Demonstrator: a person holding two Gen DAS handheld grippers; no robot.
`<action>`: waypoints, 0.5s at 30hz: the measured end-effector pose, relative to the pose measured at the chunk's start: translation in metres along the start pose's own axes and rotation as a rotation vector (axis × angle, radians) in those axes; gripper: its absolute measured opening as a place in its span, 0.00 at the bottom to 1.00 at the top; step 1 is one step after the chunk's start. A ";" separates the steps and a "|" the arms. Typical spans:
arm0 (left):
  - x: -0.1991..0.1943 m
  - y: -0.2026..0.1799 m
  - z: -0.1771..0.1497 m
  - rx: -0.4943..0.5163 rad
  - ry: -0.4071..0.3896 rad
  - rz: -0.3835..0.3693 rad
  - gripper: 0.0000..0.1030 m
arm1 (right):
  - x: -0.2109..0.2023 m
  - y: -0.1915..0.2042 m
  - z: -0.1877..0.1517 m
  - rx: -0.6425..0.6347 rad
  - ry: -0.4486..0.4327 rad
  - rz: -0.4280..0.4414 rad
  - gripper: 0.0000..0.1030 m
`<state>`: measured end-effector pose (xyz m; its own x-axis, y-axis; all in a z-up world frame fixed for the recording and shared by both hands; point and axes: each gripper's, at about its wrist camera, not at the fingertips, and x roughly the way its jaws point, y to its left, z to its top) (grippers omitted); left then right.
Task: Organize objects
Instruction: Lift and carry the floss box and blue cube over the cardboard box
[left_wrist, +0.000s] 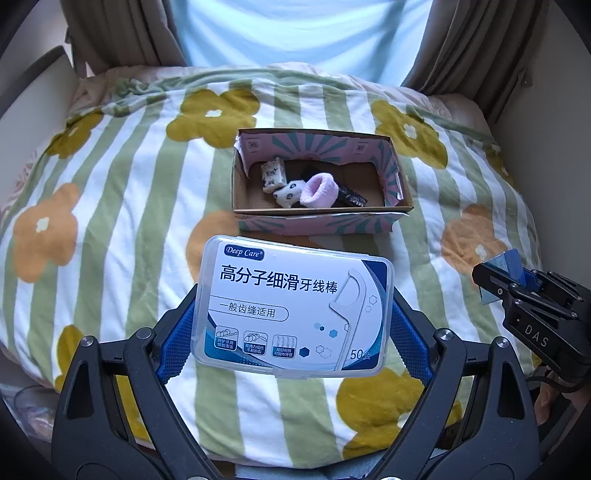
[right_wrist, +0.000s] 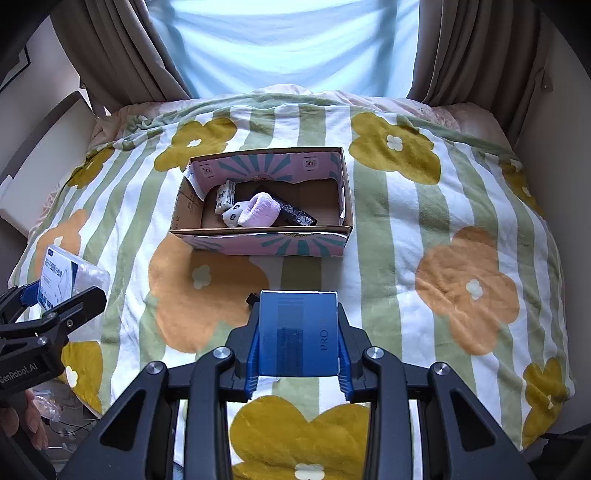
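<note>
Roughly midway: left gripper (left_wrist: 295, 332) clamps the clear plastic floss-pick case (left_wrist: 295, 306), right gripper (right_wrist: 298, 350) clamps a flat blue box (right_wrist: 298, 332) — both above the striped floral blanket (right_wrist: 406, 240), short of the open cardboard box (right_wrist: 258, 236) — socks already inside.
</note>
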<state>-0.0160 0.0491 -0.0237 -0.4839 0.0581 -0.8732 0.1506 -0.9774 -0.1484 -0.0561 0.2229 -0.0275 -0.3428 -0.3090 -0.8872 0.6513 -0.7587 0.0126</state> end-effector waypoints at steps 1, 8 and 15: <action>0.000 0.001 0.000 -0.002 0.001 0.000 0.88 | 0.000 0.001 0.000 -0.001 0.002 0.002 0.30; 0.003 0.008 0.010 -0.028 0.002 0.002 0.88 | 0.003 0.006 0.014 -0.028 -0.003 0.022 0.30; 0.020 0.013 0.041 -0.046 0.015 -0.003 0.88 | 0.012 0.007 0.051 -0.069 -0.024 0.036 0.30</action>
<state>-0.0595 0.0293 -0.0238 -0.4716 0.0648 -0.8794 0.1887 -0.9668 -0.1724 -0.0908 0.1844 -0.0147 -0.3337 -0.3498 -0.8754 0.7083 -0.7058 0.0121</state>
